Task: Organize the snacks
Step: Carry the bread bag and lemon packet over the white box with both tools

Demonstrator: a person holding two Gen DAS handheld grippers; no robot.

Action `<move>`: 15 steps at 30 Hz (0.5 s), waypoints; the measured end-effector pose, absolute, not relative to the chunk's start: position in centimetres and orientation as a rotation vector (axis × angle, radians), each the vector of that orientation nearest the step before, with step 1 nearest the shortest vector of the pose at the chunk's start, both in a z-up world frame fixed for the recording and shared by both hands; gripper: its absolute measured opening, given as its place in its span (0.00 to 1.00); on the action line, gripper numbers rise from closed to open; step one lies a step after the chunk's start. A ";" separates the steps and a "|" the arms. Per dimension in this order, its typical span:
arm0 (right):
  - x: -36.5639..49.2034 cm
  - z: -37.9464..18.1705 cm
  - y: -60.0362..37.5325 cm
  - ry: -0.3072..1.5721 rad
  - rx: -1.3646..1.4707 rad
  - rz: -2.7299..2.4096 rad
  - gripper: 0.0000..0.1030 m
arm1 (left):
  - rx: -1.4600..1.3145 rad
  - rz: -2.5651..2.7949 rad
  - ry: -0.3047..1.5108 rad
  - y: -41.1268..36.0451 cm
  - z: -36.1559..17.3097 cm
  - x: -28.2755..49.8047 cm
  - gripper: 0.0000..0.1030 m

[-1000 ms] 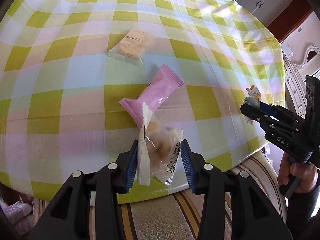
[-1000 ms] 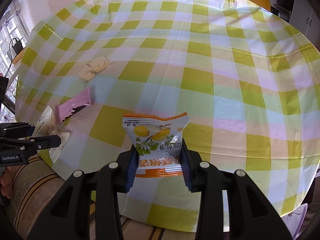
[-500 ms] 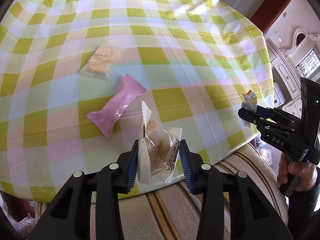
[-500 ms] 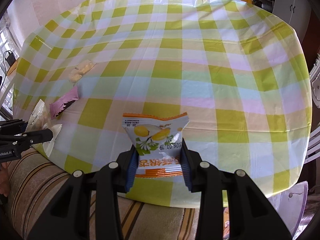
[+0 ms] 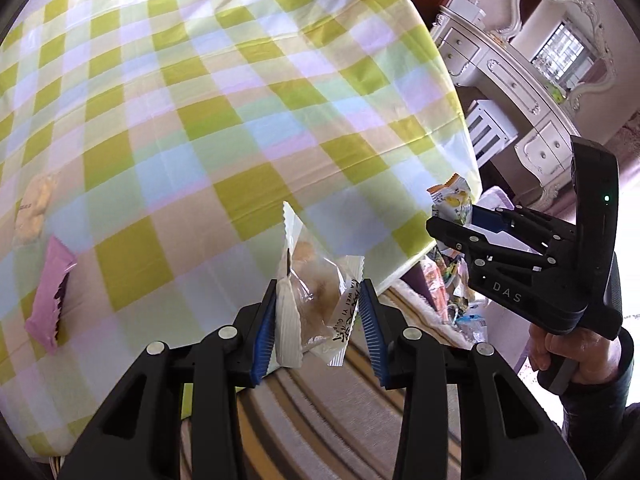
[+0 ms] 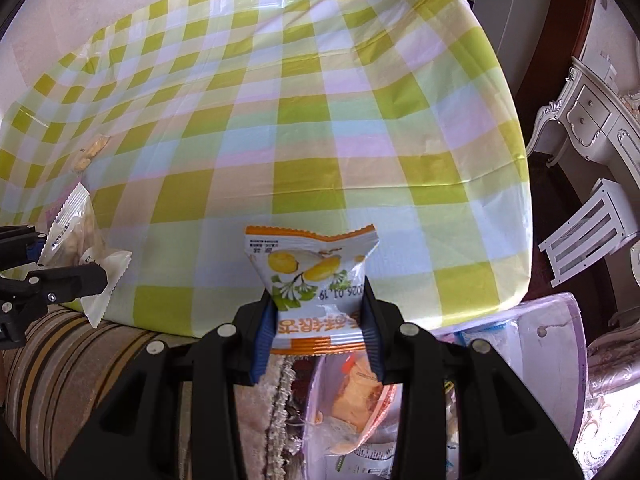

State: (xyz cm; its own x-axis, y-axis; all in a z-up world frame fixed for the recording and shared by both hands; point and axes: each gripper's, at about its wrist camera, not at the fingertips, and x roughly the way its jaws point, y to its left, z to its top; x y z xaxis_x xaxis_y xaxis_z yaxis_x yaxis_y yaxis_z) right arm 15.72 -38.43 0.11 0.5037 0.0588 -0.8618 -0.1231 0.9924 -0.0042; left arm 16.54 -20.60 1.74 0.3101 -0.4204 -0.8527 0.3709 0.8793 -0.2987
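Left wrist view shows the left claw (image 5: pixel 318 316) pinching a clear-and-white crimped plastic snack packet with a pale pastry inside (image 5: pixel 310 300), held upright past the near edge of the bench covered in a green, pink and blue checked plastic cloth (image 5: pixel 224 120), above a brown striped sofa cushion (image 5: pixel 320 420). On the bench at far left lie a pink foil snack bar wrapper (image 5: pixel 50 294) and, just beyond it, a clear packet of pale yellow biscuits (image 5: pixel 34 208), apart from each other. At right the right claw (image 5: pixel 456 216) sits off the bench corner, held by a hand (image 5: pixel 576 350). Right wrist view shows that claw (image 6: pixel 318 320) clamped on a white and orange snack packet printed with yellow fruit (image 6: pixel 314 276), upright, over the bench's near edge. Below it lies a translucent lilac plastic bag holding more snacks (image 6: pixel 520 360). A white ornate dresser (image 6: pixel 592 116) stands to the right.
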 end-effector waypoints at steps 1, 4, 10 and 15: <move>15.5 0.0 -39.3 1.040 -0.059 0.092 0.38 | -0.043 -0.547 1.144 -21.7 1.8 16.6 0.37; 14.9 -0.3 -42.1 1.046 -0.035 0.039 0.38 | -0.024 -0.618 1.154 -25.1 1.9 17.0 0.37; 13.3 -1.4 -47.3 1.070 0.013 -0.069 0.38 | 0.047 -0.735 1.187 -31.8 1.4 16.6 0.37; 11.9 -2.7 -50.1 1.097 0.039 -0.130 0.38 | 0.120 -0.817 1.227 -35.9 0.1 15.3 0.37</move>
State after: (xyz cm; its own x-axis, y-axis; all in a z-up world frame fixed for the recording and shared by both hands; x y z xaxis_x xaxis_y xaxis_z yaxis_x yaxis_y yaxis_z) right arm 11.91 -50.13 -2.71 0.4496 -0.0856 -0.8891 0.1247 0.9917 -0.0325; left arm 15.30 -35.90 0.10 0.0977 -0.4893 -0.8666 0.6115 0.7166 -0.3356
